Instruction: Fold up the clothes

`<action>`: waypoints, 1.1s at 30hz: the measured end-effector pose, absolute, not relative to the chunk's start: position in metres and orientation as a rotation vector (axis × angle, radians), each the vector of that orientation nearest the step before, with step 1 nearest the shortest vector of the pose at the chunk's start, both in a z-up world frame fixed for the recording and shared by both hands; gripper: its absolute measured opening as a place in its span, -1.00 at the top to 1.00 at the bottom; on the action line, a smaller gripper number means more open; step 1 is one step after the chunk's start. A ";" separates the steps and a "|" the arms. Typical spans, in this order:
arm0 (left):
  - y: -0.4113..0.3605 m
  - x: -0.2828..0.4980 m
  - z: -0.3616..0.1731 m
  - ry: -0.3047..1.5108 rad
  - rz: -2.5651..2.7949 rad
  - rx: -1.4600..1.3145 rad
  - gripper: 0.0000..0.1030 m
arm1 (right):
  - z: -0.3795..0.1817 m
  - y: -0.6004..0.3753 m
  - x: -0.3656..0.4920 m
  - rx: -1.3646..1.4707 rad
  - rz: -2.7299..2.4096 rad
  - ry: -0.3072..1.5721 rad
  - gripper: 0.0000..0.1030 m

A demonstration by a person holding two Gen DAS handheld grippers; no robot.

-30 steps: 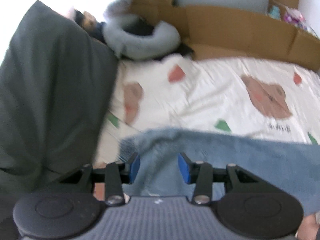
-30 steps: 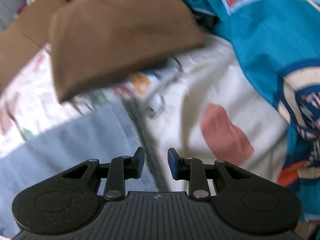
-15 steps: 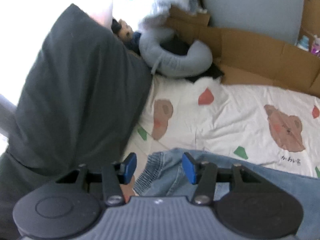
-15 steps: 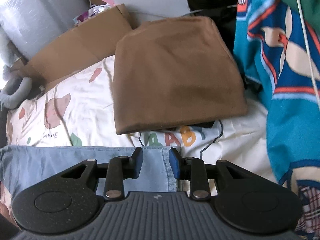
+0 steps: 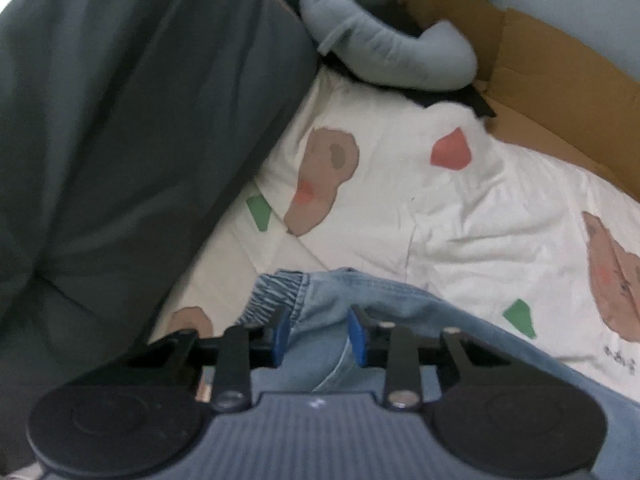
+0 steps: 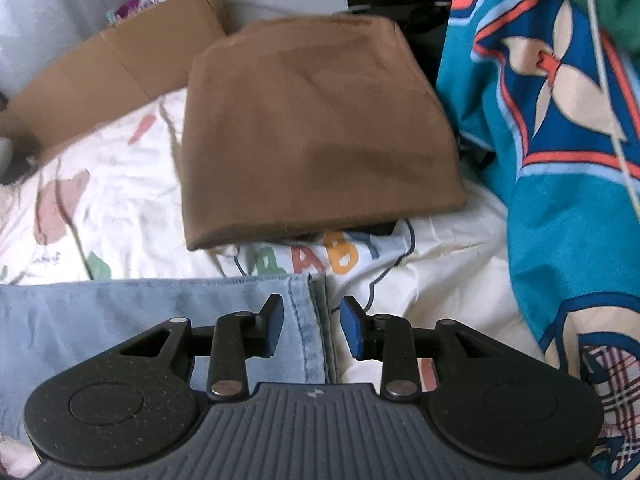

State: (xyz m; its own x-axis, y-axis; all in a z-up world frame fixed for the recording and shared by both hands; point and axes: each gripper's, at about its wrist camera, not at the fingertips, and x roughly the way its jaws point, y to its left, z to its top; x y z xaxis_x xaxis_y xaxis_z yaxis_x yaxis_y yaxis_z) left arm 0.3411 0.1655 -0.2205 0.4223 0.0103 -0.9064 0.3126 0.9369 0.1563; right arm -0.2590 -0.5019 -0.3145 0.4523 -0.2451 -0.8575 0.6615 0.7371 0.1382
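On the bed [image 5: 460,216], jeans [image 6: 120,320] are lying lengthwise between both tongs. Left tongs [image 5: 318,334] are gaping around the waistband; right tongs [image 6: 310,328] are gaping over the hem.

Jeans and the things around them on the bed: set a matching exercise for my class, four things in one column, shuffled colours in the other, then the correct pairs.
Things:
1. jeans
2. folded garment beyond the right gripper
3. neck pillow
4. blanket left of the left gripper

Colours:
A. dark grey
B. brown
C. light blue denim
D. pale grey-blue

Pairs: 1-C, 2-B, 3-D, 4-A
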 end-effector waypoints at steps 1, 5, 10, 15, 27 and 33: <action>0.166 0.344 -0.231 1.129 -0.188 0.322 0.46 | -0.319 -0.501 -0.256 0.493 -0.594 0.961 0.26; 0.167 0.357 -0.268 1.139 -0.159 0.305 0.49 | -0.335 -0.498 -0.244 0.471 -0.618 1.014 0.23; 0.173 0.372 -0.292 1.140 -0.110 0.271 0.49 | -0.353 -0.502 -0.237 0.463 -0.676 1.050 0.17; 0.175 0.394 -0.307 1.197 -0.062 0.251 0.49 | -0.362 -0.504 -0.231 0.438 -0.699 1.087 0.17; 0.169 0.413 -0.332 1.210 -0.032 0.274 0.50 | -0.363 -0.521 -0.234 0.400 -0.673 1.060 0.10; 0.167 0.423 -0.339 1.227 -0.044 0.295 0.51 | -0.373 -0.512 -0.235 0.413 -0.656 1.047 0.09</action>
State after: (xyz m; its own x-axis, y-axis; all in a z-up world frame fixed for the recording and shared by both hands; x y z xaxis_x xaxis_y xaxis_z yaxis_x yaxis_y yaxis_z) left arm 0.4234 0.1672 -0.3385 0.3411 0.1245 -0.9318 0.1915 0.9612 0.1985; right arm -0.2345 -0.5120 -0.3728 0.3385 -0.2985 -0.8924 0.6732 0.7394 0.0081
